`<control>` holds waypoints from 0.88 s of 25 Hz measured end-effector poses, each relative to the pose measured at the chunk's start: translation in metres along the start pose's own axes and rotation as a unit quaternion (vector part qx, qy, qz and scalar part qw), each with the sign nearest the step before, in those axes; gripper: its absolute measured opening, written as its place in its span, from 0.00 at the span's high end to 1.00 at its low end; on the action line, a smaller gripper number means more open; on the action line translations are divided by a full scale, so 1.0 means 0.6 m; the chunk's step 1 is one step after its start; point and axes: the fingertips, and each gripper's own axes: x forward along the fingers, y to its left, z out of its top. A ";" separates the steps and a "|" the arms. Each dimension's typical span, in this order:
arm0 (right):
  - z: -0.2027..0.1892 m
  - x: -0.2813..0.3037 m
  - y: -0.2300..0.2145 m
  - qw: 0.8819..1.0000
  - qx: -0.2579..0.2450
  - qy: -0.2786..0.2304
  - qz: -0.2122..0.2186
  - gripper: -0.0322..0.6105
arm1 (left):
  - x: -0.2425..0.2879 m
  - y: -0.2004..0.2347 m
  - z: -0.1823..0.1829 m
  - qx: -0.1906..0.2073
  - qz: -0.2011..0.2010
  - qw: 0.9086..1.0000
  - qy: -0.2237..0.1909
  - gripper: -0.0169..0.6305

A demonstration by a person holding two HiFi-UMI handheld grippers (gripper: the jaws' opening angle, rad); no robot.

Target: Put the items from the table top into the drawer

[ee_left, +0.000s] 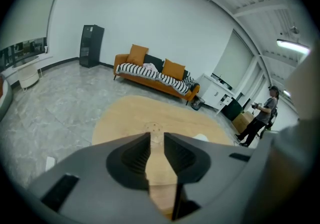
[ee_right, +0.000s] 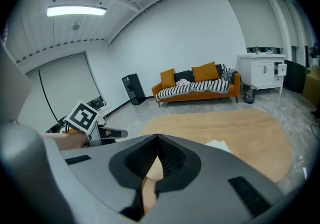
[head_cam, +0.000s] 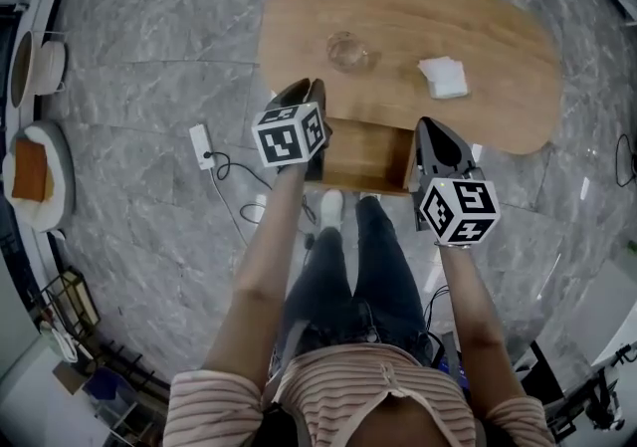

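A rounded wooden table (head_cam: 498, 37) carries a clear glass dish (head_cam: 348, 52) and a folded white napkin (head_cam: 444, 77). Below its near edge a wooden drawer (head_cam: 363, 154) stands pulled out, with nothing showing inside. My left gripper (head_cam: 302, 90) hovers at the drawer's left corner, its jaws a narrow gap apart and holding nothing. Through that gap of the left gripper (ee_left: 156, 136) I see the glass dish (ee_left: 154, 128), and the napkin (ee_left: 201, 137) peeks over the right jaw. My right gripper (head_cam: 430, 128) is at the drawer's right corner. The right gripper (ee_right: 157, 137) has its tips touching, empty, with the napkin (ee_right: 218, 144) beyond.
A white power strip (head_cam: 202, 146) with its cable lies on the marble floor left of the drawer. My legs and a shoe (head_cam: 331, 206) are just below the drawer front. An orange sofa (ee_left: 155, 74) stands far behind the table, and a person (ee_left: 262, 115) stands at the right.
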 end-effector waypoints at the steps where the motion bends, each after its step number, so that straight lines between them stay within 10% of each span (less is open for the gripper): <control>1: -0.001 0.016 -0.009 1.000 -0.002 0.005 0.004 0.95 | 0.019 0.004 0.001 -0.003 0.005 1.000 0.002 0.87; 22: -0.073 0.206 -0.067 0.995 -0.020 0.071 0.071 0.95 | 0.282 0.084 -0.029 -0.087 0.057 0.992 0.077 0.80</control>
